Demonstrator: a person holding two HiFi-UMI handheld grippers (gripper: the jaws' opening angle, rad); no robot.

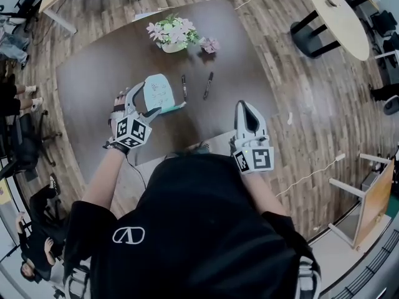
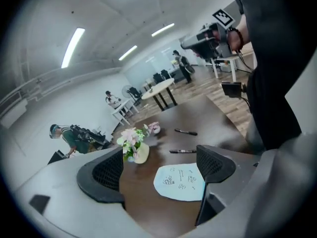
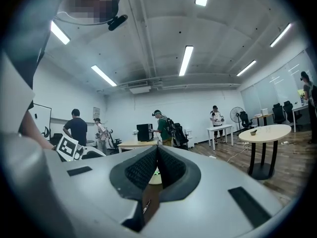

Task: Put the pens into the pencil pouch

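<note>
Black shirt [image 1: 199, 229] nearest. Left tool [image 1: 151, 98] gapes wide, empty, at pale-blue pouch [image 1: 161, 91] lying flat on desk [image 1: 106, 67]; its own view shows the pouch's doodles plainest. Two black pens [image 1: 208, 86] lie just right. Right tool [image 1: 244, 108] closed, empty.

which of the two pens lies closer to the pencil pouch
The left pen in the head view, which lies just beside the light blue pencil pouch. The other pen lies farther to the right, on bare table.

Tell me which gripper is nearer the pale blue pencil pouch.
Left. The left gripper, jaws open, is at the left edge of the pale blue pencil pouch; the right gripper, shut, is off to its right.
</note>
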